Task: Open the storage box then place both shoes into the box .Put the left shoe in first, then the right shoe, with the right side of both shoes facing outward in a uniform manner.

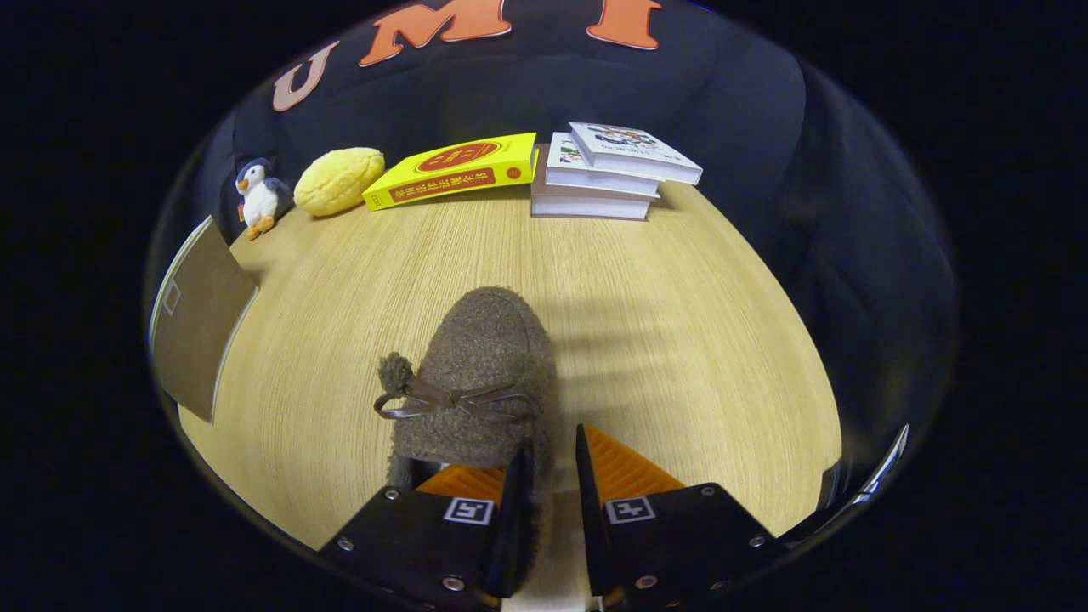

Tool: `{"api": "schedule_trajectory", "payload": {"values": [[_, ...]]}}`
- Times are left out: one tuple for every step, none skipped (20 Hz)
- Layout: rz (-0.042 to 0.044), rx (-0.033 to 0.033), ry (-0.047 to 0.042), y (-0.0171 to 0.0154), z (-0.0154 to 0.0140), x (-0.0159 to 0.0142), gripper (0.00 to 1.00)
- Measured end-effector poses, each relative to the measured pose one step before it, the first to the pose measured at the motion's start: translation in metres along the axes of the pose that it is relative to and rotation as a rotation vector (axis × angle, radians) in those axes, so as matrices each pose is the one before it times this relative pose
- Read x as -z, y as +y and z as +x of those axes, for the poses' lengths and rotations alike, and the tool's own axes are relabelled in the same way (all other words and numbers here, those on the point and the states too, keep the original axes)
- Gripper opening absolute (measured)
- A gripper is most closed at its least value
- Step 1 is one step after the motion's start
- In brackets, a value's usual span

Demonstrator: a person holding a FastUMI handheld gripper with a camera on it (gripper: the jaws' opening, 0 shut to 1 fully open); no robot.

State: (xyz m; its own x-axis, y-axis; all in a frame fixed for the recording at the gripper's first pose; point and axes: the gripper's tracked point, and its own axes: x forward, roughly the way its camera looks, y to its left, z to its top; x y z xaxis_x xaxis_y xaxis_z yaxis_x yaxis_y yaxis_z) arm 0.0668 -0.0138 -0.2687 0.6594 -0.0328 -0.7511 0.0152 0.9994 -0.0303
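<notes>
The wooden table (663, 340) spreads wide beyond my fingers. On it, the fuzzy brown shoe (476, 374) stretches straight ahead of me, toe pointing away — its side wall is pinched in my claw (548, 476), both fingers clenched on the fleece rim, the small bow (455, 401) just ahead.

table (646, 340) (wood) | shoe (476, 374); books (612, 170); penguin (257, 197); bun (338, 179)

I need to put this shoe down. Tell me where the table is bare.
The tool pinches the shoe's edge. Bare wood lies right of the shoe and ahead, short of the yellow book and book stack. The far edge is crowded: penguin, bread, books.
</notes>
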Motion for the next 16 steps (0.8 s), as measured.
{"api": "schedule_trajectory", "payload": {"values": [[0.00854,0.01306,-0.00582,-0.0018,0.00268,-0.00157,0.2],[0.00174,0.00741,-0.00039,-0.0005,0.00066,-0.0004,0.12],[0.00493,0.00609,-0.00213,-0.00013,-0.00229,0.00022,0.03],[0.01363,0.00262,0.00378,0.00084,-0.00106,-0.00022,0.02],[0.02117,-0.00129,0.00086,0.00012,-0.00211,-0.0009,0.01],[0.01979,0.00209,0.00033,0.00065,-0.00359,-0.00175,0.01],[0.02265,-0.00274,-0.00328,0.00123,-0.00568,-0.0029,0.01],[0.02886,-0.01075,-0.00367,0.00431,-0.00674,-0.00273,0.01],[0.02332,-0.00909,-0.00609,0.00444,-0.00669,-0.00411,0.01],[0.01211,0.0082,-0.00835,0.00337,-0.00728,-0.00383,0.01],[-0.00261,0.02003,-0.00646,0.00235,-0.00727,-0.00423,0.01],[-0.00197,0.02109,-0.00892,0.00416,-0.00817,-0.00398,0.01],[0.00575,0.01572,-0.00816,0.00631,-0.01112,-0.00446,0.01],[0.01944,0.00666,-0.00593,0.01173,-0.0129,-0.00506,0.01],[0.02712,0.00223,-0.00919,0.01269,-0.01153,-0.00519,0.01],[0.02472,0.0016,-0.01065,0.01498,-0.01057,-0.0051,0.01]]}}
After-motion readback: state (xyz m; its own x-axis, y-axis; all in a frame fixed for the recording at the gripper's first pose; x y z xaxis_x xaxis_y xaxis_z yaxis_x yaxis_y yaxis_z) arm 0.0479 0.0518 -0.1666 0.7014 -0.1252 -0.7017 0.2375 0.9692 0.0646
